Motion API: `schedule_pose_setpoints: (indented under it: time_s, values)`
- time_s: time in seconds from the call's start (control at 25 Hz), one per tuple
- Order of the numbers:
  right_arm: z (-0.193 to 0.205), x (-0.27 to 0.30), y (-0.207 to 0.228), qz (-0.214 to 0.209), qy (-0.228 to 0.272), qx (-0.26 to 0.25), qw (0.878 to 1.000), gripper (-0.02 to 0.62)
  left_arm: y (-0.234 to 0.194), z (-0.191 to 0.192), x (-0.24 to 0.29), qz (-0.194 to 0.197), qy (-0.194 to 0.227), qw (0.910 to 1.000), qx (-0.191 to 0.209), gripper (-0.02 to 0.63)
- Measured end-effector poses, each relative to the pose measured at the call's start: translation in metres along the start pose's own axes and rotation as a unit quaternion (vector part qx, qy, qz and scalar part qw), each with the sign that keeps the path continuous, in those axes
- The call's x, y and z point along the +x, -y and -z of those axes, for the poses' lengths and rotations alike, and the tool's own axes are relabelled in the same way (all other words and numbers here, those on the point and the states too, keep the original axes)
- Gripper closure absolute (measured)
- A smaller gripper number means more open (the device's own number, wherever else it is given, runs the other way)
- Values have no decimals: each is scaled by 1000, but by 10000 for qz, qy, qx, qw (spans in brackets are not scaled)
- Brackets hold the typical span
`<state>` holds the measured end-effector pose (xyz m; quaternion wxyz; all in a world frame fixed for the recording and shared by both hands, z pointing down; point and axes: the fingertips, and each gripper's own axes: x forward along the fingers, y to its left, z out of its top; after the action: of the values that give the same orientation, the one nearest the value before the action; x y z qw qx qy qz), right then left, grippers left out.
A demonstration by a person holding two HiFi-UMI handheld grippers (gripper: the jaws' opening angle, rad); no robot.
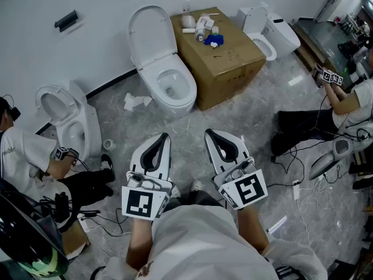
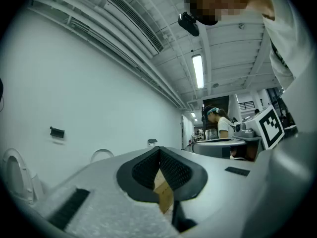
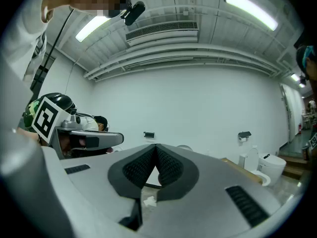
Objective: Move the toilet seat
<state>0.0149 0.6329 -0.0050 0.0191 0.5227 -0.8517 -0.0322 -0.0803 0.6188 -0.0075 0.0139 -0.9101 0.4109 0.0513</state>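
Head view: L gripper [image 1: 164, 137], R gripper [image 1: 209, 133] side by side; toilet seat [image 1: 152, 35] raised, far centre. Both jaws fully closed, empty.

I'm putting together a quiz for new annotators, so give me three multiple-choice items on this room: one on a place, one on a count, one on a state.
1. Where does the cardboard box stand?
A. just right of the middle toilet
B. on a wall shelf
C. behind the person

2. How many toilets show in the head view?
A. one
B. three
C. five

3. How are the left tool and right tool?
A. both shut, empty
B. both wide open
C. both shut on a seat

Key: 1 A, the box sits between the middle toilet and the right toilet. 2 B, the left toilet, the middle one and the right one. 3 A, each tool's own view shows the pads together with nothing held.
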Motion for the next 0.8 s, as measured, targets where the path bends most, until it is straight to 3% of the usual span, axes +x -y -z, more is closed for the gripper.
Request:
schedule_pose_setpoints:
  time_s: [0.8]
  values:
    - [-4,-23,43,-213,239,240,9992,583,35,-1,31,-294,-125,9993,197,597]
